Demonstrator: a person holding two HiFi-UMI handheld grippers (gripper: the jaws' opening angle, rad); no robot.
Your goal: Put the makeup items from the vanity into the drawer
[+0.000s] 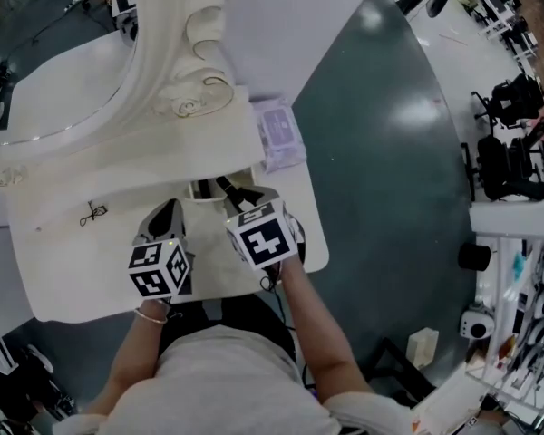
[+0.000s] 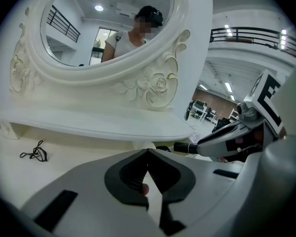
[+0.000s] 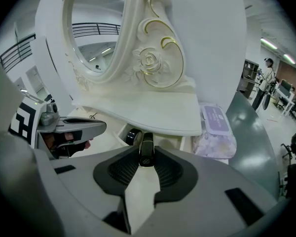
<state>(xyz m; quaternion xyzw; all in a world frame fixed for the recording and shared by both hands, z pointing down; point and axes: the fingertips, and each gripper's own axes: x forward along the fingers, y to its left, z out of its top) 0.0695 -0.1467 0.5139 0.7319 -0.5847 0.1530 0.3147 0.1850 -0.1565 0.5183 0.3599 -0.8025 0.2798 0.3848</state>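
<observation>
Right gripper (image 3: 146, 155) is front and centre, its fingers clamped narrow on a slim black tube (image 3: 146, 147), which sticks out past the fingertips and points down toward the open drawer (image 3: 119, 132). The drawer sits pulled out under the vanity's shelf (image 3: 158, 113), and inside it, just left of the tube's far end, lies a round black thing (image 3: 132, 136). Whether the tube touches the drawer I can't tell. Over to the left gripper (image 2: 148, 154): its fingers meet at the tips, and a small pinkish spot shows low between the pads, too small to name. It hangs over the white surface (image 1: 72, 270), close beside the right gripper, both angled down toward the vanity from the front edge. Out on the surface, well to the left of both grippers, a small black wiry item (image 2: 35, 152) lies on its own. At the right end of the vanity, beside the shelf, rests a lilac pack (image 3: 216, 127), flat and well apart from the drawer. Above it all stands the oval mirror (image 2: 108, 23) in its carved white frame.
</observation>
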